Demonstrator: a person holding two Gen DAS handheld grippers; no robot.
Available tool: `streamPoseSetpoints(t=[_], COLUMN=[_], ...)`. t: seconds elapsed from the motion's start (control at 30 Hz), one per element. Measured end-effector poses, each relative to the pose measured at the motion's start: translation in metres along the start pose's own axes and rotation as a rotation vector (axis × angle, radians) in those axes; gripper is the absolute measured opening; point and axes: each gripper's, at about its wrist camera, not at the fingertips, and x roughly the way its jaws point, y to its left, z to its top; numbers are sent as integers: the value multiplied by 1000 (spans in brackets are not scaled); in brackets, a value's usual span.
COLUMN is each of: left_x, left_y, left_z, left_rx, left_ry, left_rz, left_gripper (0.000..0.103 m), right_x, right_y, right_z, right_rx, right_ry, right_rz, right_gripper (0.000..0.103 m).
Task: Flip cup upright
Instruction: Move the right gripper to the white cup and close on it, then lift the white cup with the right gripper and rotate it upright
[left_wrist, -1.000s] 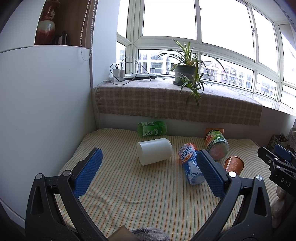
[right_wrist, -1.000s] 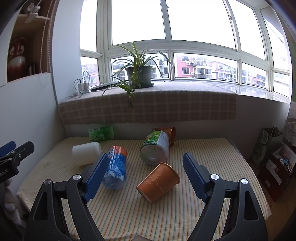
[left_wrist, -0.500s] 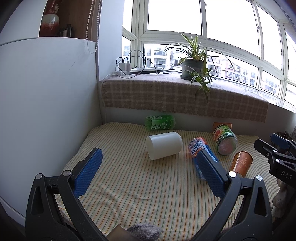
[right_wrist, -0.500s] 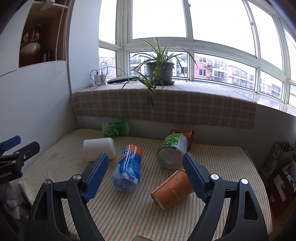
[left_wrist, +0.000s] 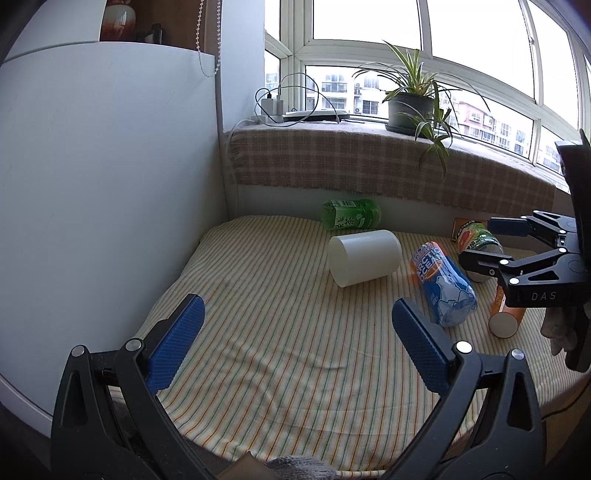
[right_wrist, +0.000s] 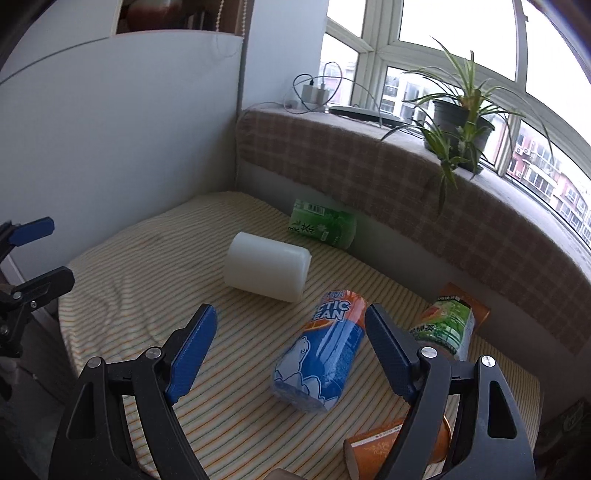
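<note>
Several cups lie on their sides on a striped cloth. A white cup lies mid-table. A blue "Arctic Ocean" cup lies to its right. An orange paper cup lies at the right edge. My left gripper is open and empty, over the near cloth. My right gripper is open and empty, its jaws either side of the blue cup and above it; it also shows in the left wrist view.
A green cup lies by the back wall. A green-and-red cup lies at the right. A white wall bounds the left. A checked sill with a potted plant runs behind.
Both grippers have turned left and moved in. The right gripper has swung from the orange cup to over the blue cup. No cup has moved.
</note>
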Motion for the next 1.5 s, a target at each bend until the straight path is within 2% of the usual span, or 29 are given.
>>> streamPoseSetpoints(t=[0.17, 0.43, 0.63, 0.87, 0.93, 1.3, 1.4, 1.5], left_x=[3, 11, 18, 24, 26, 32, 31, 32], left_y=[7, 20, 38, 60, 64, 79, 79, 79], left_z=[-6, -13, -15, -17, -17, -19, -19, -20], left_rx=[-5, -29, -64, -95, -103, -126, -125, -127], left_ry=[28, 71, 90, 107, 109, 118, 120, 123], left_rz=[2, 20, 63, 115, 123, 147, 153, 154], left_gripper=[103, 103, 103, 103, 103, 103, 103, 103], right_x=[36, 90, 124, 157, 164, 200, 209, 208], right_y=[13, 27, 40, 51, 56, 67, 67, 63], right_z=[14, 32, 36, 37, 36, 35, 35, 39], right_rx=[-187, -392, -616, -777, -839, -972, -978, -927], right_ry=[100, 222, 296, 353, 354, 378, 376, 374], right_rz=[92, 143, 121, 127, 97, 38, 25, 51], right_gripper=[82, 82, 82, 82, 82, 82, 81, 76])
